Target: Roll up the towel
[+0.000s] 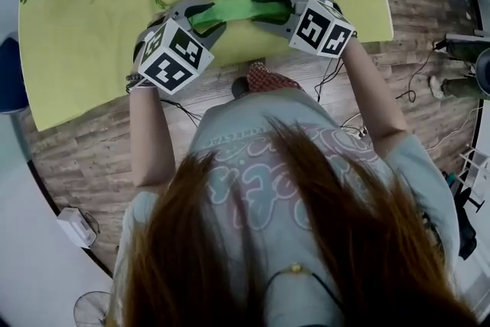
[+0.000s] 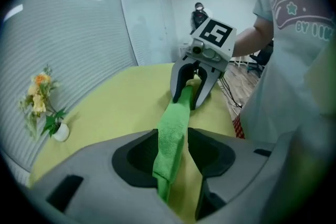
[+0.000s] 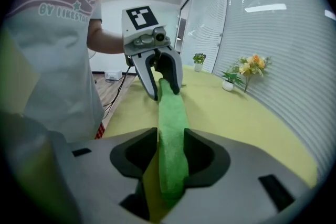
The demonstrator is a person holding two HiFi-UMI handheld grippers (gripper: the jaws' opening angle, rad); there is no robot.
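A yellow-green bench [image 1: 92,27] with a rounded edge stands on a wood-plank floor [image 1: 76,157], in a room walled with glass panels and slatted blinds [image 2: 63,34], with strip lights in the ceiling. Dark cables [image 1: 337,76] trail over the floor beside the bench. There is one towel [image 1: 237,9], green and already drawn into a long narrow band, lying along the near edge of the bench and stretched between the two grippers. The left gripper [image 1: 200,17] has its fingers clenched on one end, where the cloth bunches and droops between them. The right gripper [image 1: 277,10] clasps the other end, its fingers pressed against both sides of the band. Each gripper carries one cube with square markers, two cubes in all. At the far side of the bench the right gripper view shows three small plants: a white pot of green leaves [image 3: 229,80], orange flowers [image 3: 253,64] just beside it, and another green plant [image 3: 198,59] farther back. A second person [image 2: 198,14] stands well back in the room.
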